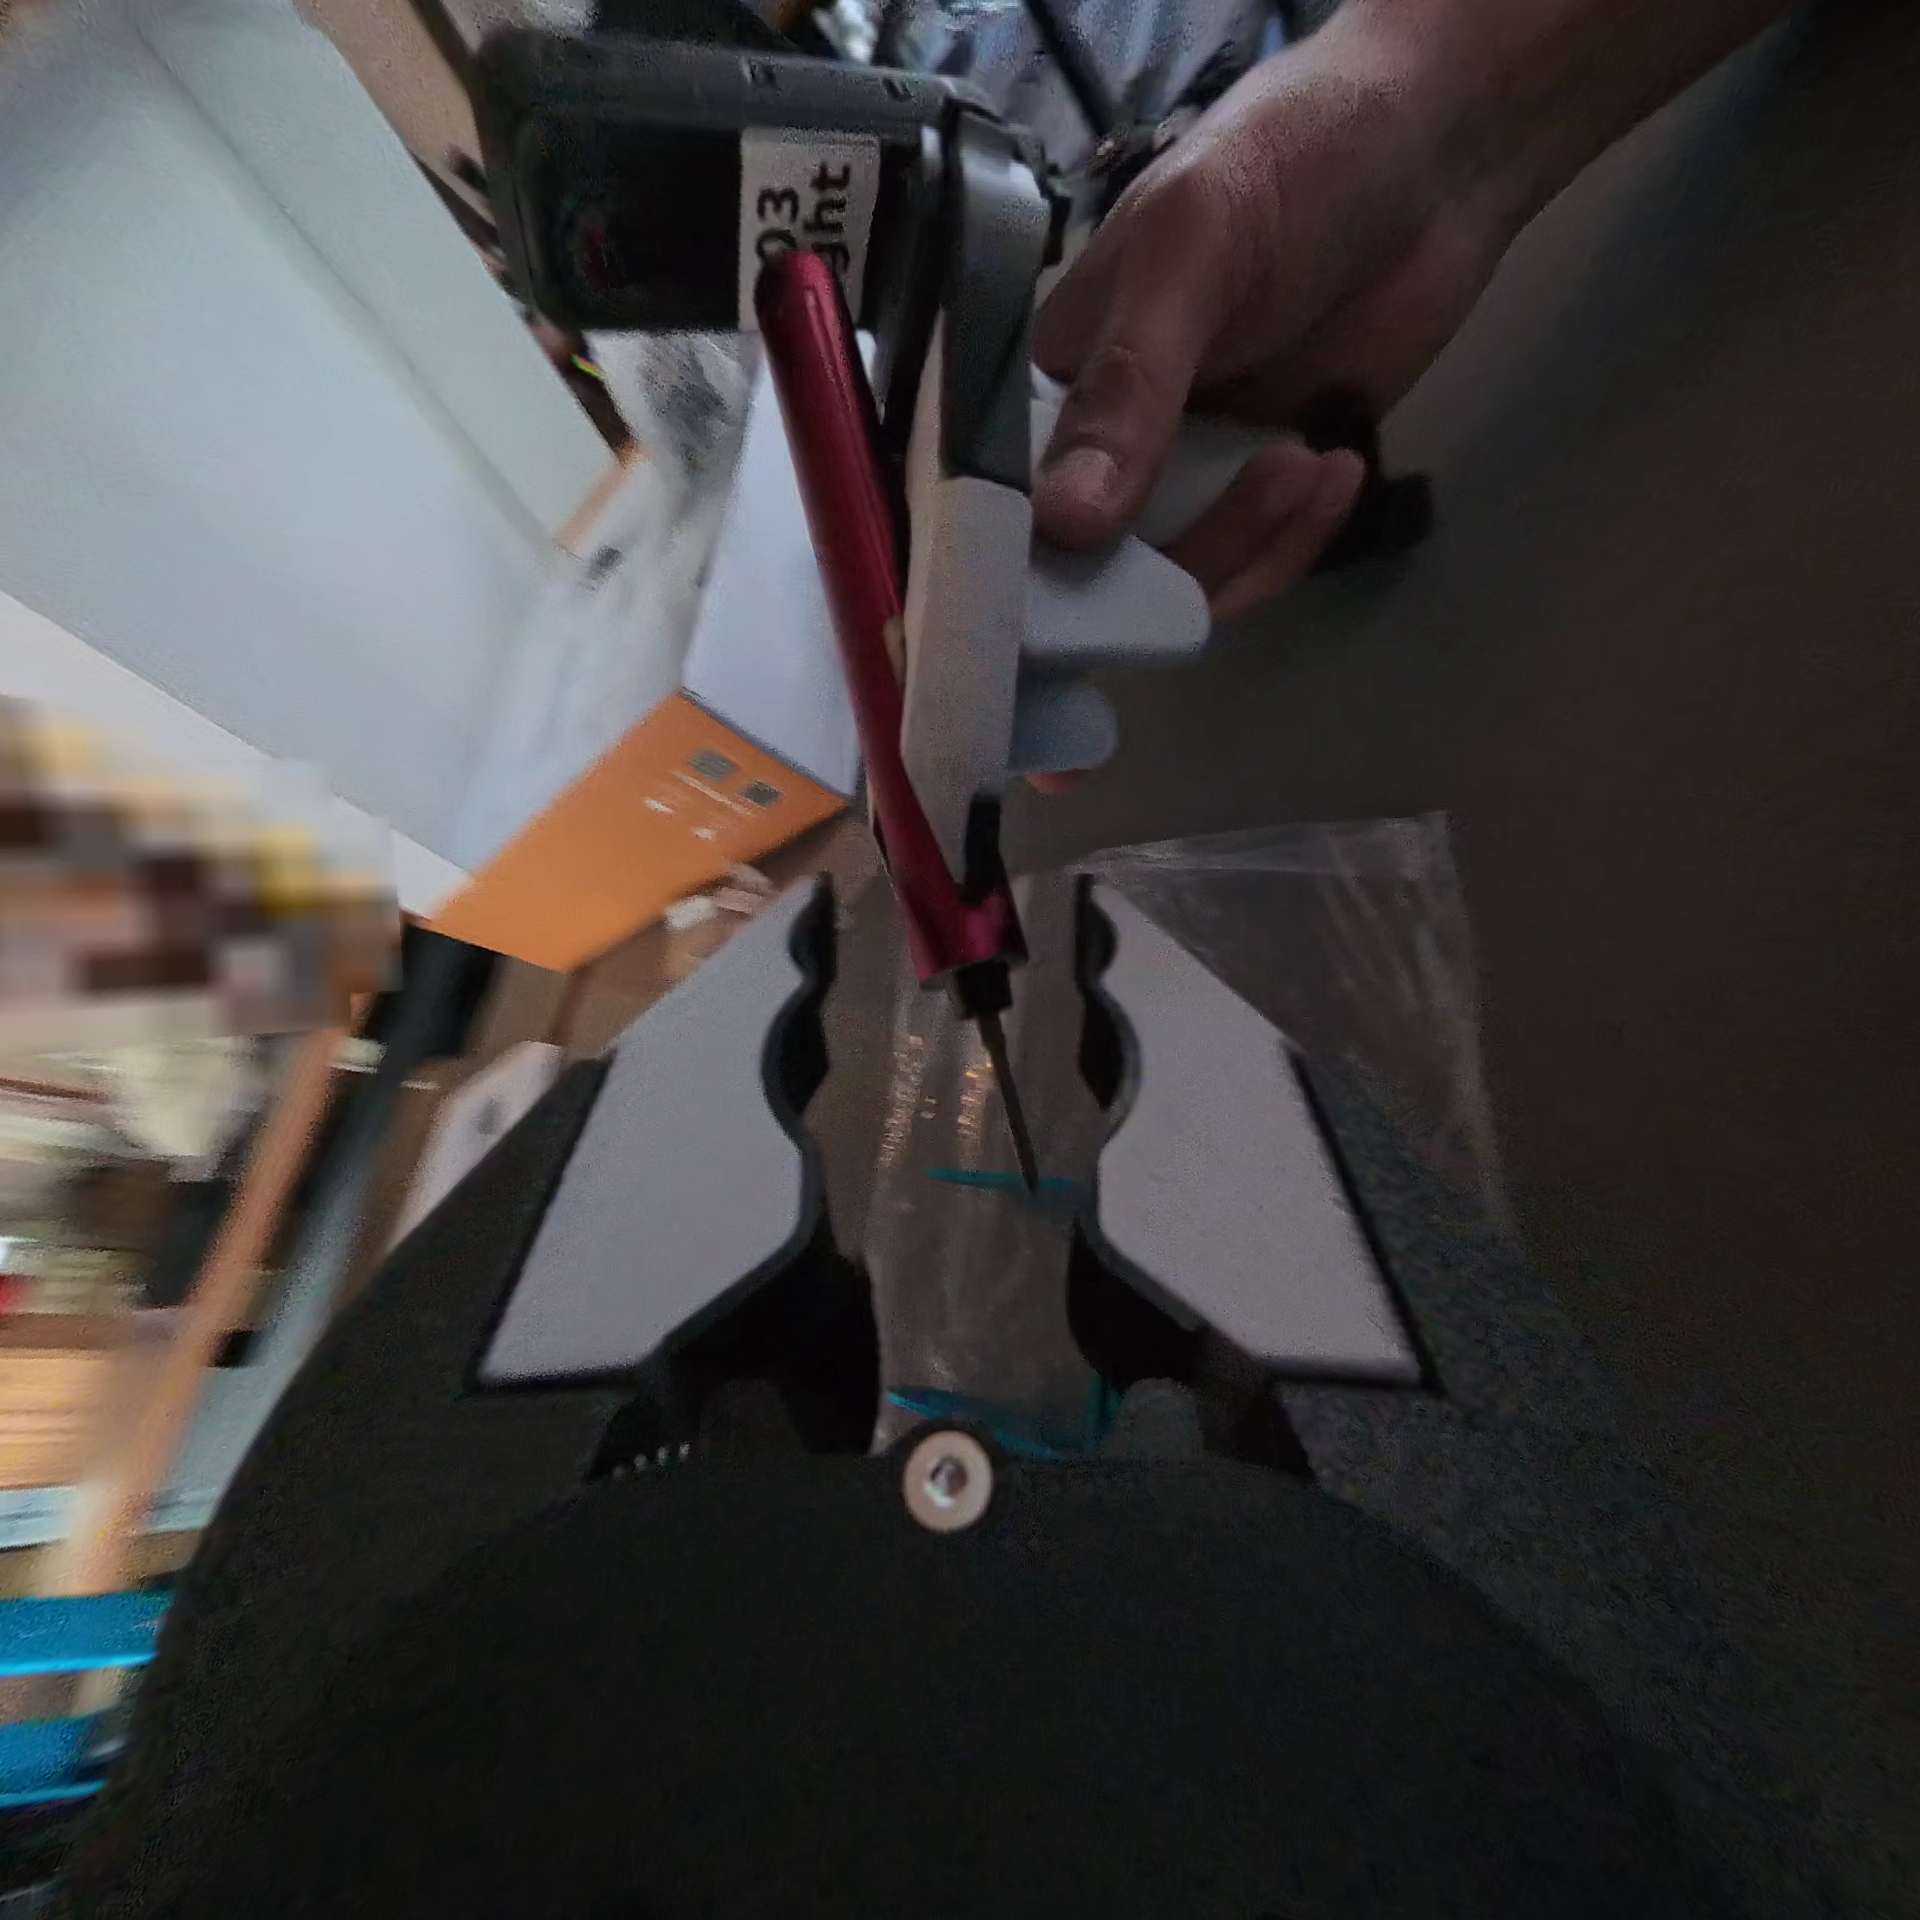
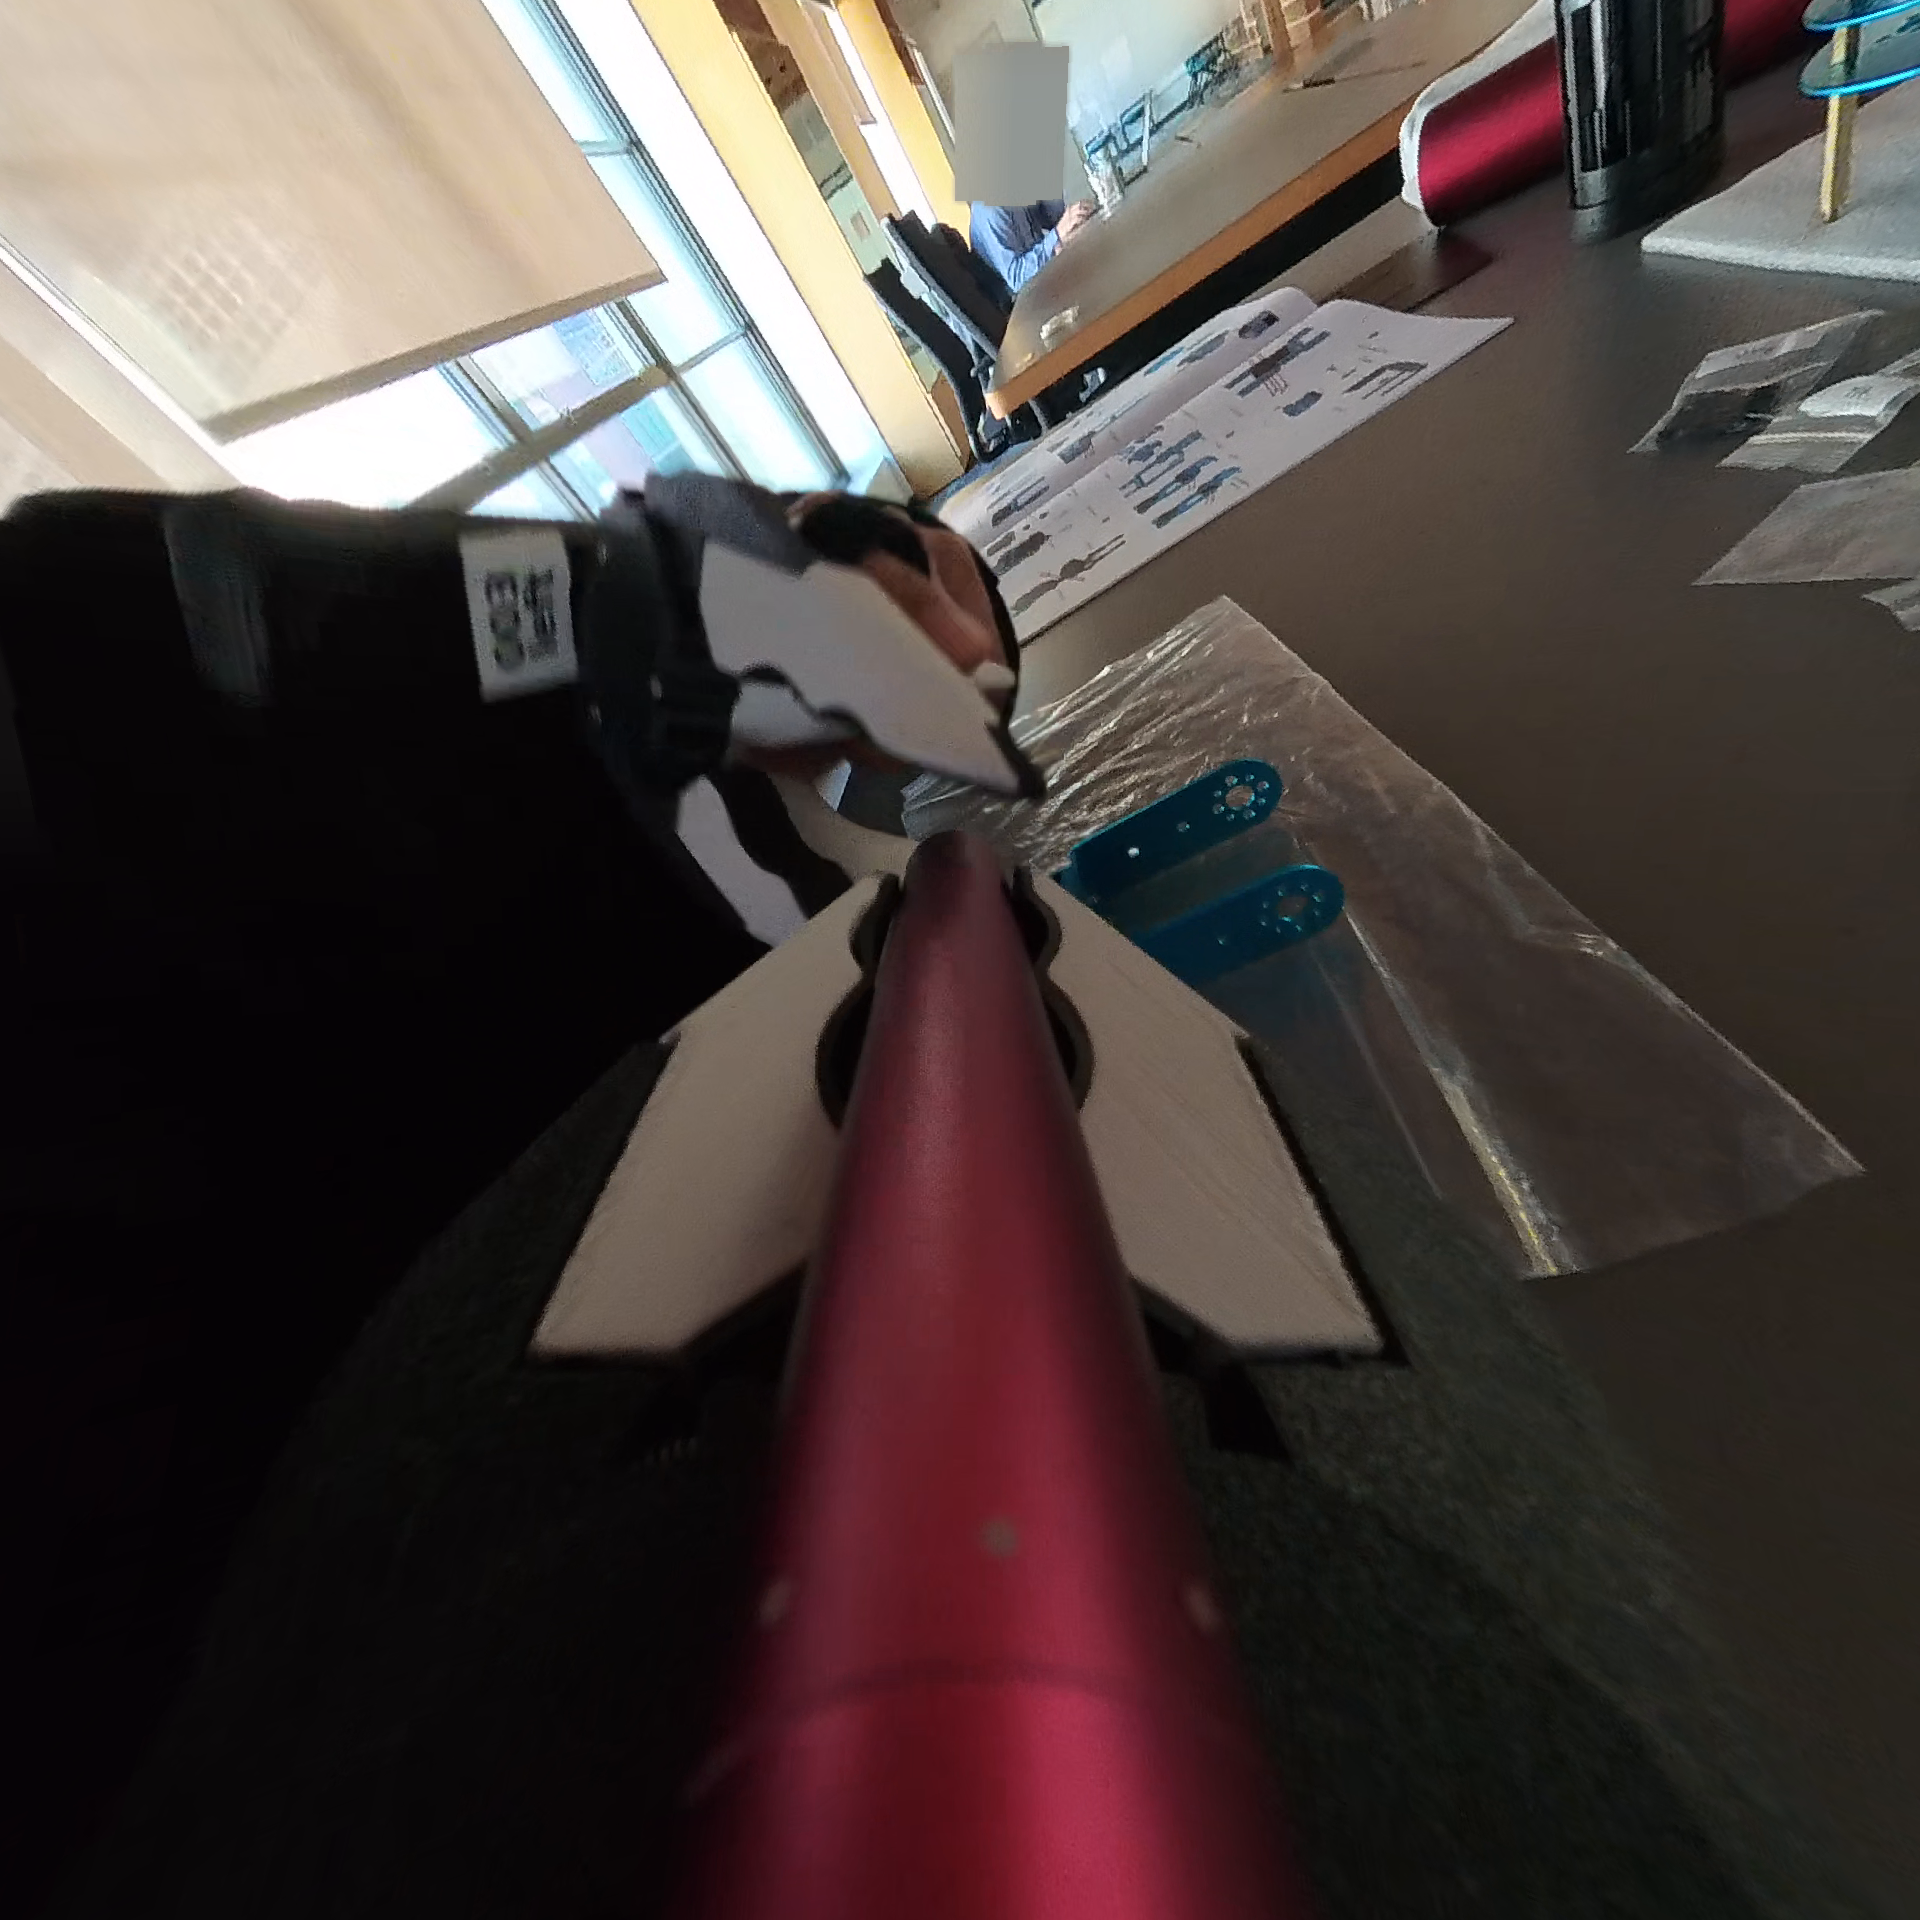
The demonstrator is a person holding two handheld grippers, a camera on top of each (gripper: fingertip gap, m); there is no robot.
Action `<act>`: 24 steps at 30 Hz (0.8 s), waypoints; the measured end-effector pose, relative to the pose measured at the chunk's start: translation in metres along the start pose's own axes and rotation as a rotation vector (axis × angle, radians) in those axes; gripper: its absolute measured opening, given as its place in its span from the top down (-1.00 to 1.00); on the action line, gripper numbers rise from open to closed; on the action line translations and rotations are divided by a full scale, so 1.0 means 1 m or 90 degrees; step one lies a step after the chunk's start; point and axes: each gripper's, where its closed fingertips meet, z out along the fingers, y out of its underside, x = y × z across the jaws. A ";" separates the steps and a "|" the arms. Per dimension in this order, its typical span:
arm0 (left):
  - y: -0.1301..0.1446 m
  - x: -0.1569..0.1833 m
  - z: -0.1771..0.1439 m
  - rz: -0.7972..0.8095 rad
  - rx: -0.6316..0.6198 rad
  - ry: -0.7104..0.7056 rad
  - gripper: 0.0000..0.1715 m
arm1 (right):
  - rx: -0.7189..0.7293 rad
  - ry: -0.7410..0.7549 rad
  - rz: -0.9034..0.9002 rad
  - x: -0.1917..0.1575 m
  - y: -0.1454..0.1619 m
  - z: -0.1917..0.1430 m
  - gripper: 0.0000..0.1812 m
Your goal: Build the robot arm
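Blur covers the left margin of the left wrist view, where an orange-and-white cardboard box (image 1: 634, 842) stands near the far edge of the dark grey table (image 1: 1662, 935); in the middle the left gripper (image 1: 956, 1049) has its white fingers (image 1: 665, 1174) set wide apart, with the clear plastic bag (image 1: 1299, 935) lying flat on the table between and beyond them, touched by neither; above it a hand (image 1: 1278, 281) holds the right gripper (image 1: 961, 831), whose jaws are clamped on a slim red metal screwdriver (image 1: 842, 540) tilted tip-down, its dark bit (image 1: 1013, 1101) meeting the bag. In the right wrist view the left gripper (image 2: 935, 769) hovers at the left over the bag's near end; the right gripper (image 2: 951, 904) grips the red screwdriver (image 2: 956, 1247) centrally; just right, blue perforated metal brackets (image 2: 1195, 862) lie inside the bag (image 2: 1455, 987); farther right a printed instruction sheet (image 2: 1226, 416) and small grey packets (image 2: 1787, 384) lie toward the table's far edge.
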 end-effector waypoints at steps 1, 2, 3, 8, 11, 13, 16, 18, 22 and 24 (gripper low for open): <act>-0.001 -0.003 0.003 0.042 0.004 -0.045 0.67 | 0.005 -0.001 0.002 -0.001 -0.001 0.000 0.76; -0.002 -0.002 0.004 0.079 0.011 -0.069 0.73 | 0.011 -0.001 0.000 -0.001 -0.001 0.000 0.75; -0.003 -0.003 0.004 0.100 0.015 -0.088 0.73 | 0.010 -0.003 -0.008 -0.001 -0.001 -0.001 0.75; -0.004 0.000 0.002 0.025 0.040 -0.039 0.74 | -0.011 0.006 -0.072 -0.003 0.003 -0.001 0.76; -0.006 -0.001 0.000 0.009 0.051 -0.038 0.75 | -0.006 0.003 -0.084 -0.004 0.002 -0.001 0.76; -0.007 -0.001 0.000 0.040 0.052 -0.059 0.75 | -0.008 0.004 -0.096 -0.005 0.002 -0.001 0.77; -0.008 0.000 -0.001 0.092 0.050 -0.093 0.75 | -0.010 -0.005 -0.081 -0.007 0.003 -0.001 0.76; -0.008 -0.001 -0.001 0.108 0.047 -0.114 0.76 | -0.004 -0.011 -0.066 -0.008 0.002 0.000 0.75; -0.007 -0.005 -0.001 0.160 0.038 -0.160 0.76 | 0.010 -0.015 -0.036 -0.007 -0.001 0.000 0.75; -0.007 -0.006 -0.001 0.175 0.035 -0.178 0.76 | 0.009 -0.010 -0.050 -0.007 -0.001 0.000 0.75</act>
